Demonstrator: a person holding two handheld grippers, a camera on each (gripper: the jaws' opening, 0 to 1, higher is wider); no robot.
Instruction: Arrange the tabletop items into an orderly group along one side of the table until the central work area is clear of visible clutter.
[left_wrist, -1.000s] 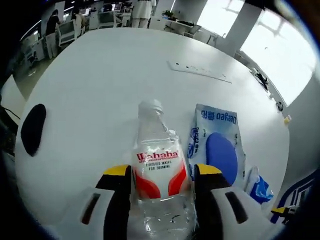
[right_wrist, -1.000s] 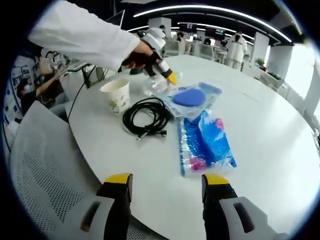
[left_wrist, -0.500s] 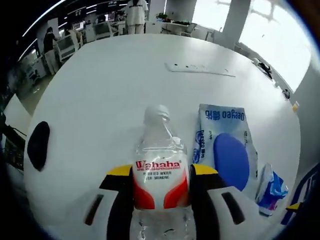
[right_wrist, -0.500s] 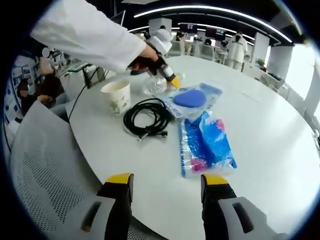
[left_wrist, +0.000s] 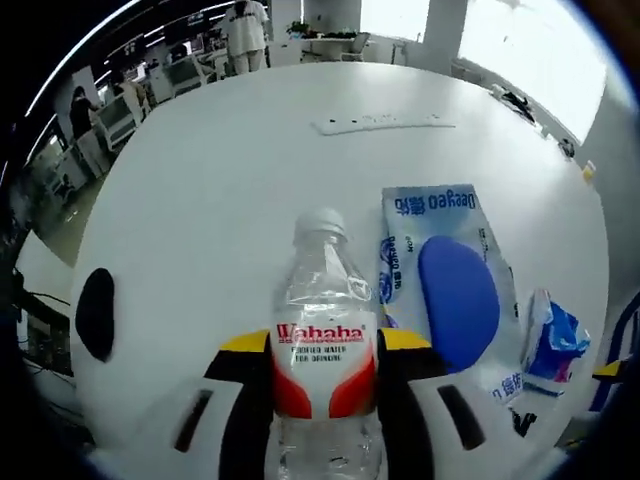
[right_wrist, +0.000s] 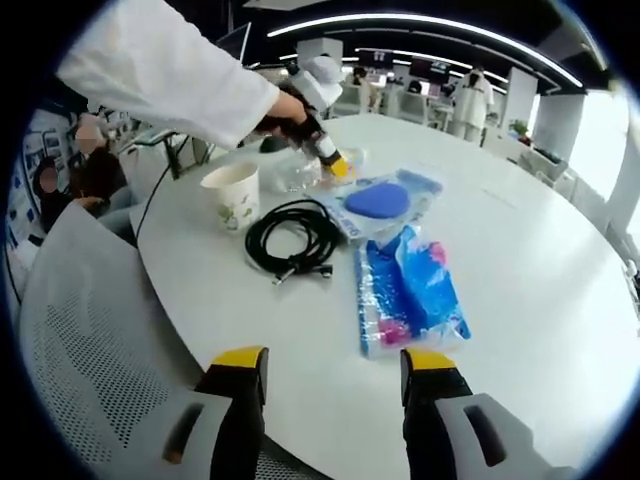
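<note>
— What has your left gripper (left_wrist: 323, 350) got?

— It's clamped on the water bottle (left_wrist: 323, 330), lying just left of the sponge pack (left_wrist: 445, 285).

— And your right gripper (right_wrist: 328, 365)?

— Jaws apart, holding nothing, over the table (right_wrist: 540, 290) edge. The black cable (right_wrist: 292, 238) and paper cup (right_wrist: 232, 194) sit beyond, left of the blue packet (right_wrist: 410, 292).
</note>
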